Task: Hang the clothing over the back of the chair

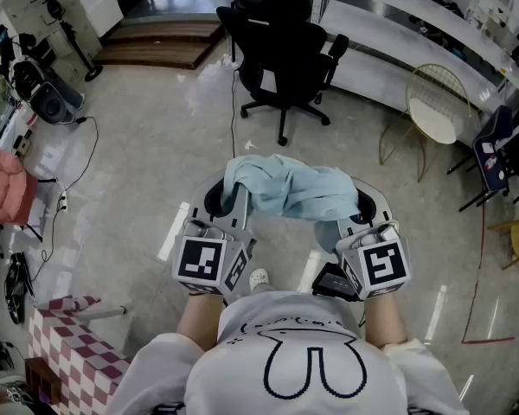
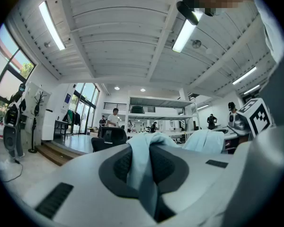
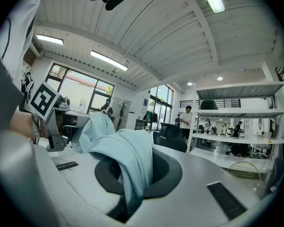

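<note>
A pale blue garment [image 1: 287,188] hangs bunched between my two grippers in front of the person. My left gripper [image 1: 231,204] is shut on its left end, and the cloth [image 2: 143,167] is pinched between the jaws of the left gripper [image 2: 150,176]. My right gripper [image 1: 363,217] is shut on the other end, where a fold [image 3: 128,162] drapes over the jaws of the right gripper [image 3: 132,176]. A black office chair [image 1: 281,54] stands some way ahead on the floor, its back towards the far side; it also shows as the chair [image 2: 109,138] and the chair [image 3: 173,136] in the gripper views.
A long white bench [image 1: 415,33] runs along the far right, with a wire chair [image 1: 437,111] and a blue chair [image 1: 497,154] beside it. A wooden step [image 1: 160,46] lies far left. A checkered box [image 1: 65,344] sits near left. A cable [image 1: 233,119] crosses the floor.
</note>
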Action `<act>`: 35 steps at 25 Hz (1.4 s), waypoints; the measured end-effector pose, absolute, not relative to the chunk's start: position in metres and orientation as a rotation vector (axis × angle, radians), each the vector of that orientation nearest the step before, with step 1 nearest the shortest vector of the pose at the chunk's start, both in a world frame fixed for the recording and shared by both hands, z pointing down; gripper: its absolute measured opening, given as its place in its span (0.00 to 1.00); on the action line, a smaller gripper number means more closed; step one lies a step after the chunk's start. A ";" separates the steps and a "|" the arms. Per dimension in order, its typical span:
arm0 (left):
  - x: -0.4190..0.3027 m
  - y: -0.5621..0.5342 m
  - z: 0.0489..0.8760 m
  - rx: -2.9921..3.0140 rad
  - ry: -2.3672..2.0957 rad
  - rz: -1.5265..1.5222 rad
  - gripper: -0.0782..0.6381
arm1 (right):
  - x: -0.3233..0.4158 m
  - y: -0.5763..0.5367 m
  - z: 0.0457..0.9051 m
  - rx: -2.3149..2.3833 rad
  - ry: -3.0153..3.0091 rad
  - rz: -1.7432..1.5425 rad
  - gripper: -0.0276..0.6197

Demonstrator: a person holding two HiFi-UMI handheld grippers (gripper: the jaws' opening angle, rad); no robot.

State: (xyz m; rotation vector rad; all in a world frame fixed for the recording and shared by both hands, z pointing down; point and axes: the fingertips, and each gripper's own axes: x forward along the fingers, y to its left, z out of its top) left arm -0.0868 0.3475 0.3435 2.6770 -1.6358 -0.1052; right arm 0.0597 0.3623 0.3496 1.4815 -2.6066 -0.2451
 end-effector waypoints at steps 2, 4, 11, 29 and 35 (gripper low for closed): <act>-0.083 0.349 0.344 2.700 -1.629 -0.069 0.15 | 0.056 0.362 0.349 1.481 -2.610 -0.242 0.05; -0.082 0.348 0.346 2.715 -1.621 -0.042 0.15 | 0.052 0.361 0.349 1.484 -2.611 -0.236 0.05; -0.098 0.329 0.355 2.747 -1.584 -0.025 0.15 | 0.029 0.338 0.352 1.503 -2.604 -0.234 0.05; -0.141 0.241 0.353 2.789 -1.537 -0.069 0.15 | -0.009 0.258 0.352 1.533 -2.576 -0.304 0.05; -0.141 0.198 0.357 2.777 -1.556 -0.068 0.15 | -0.009 0.214 0.357 1.520 -2.594 -0.309 0.05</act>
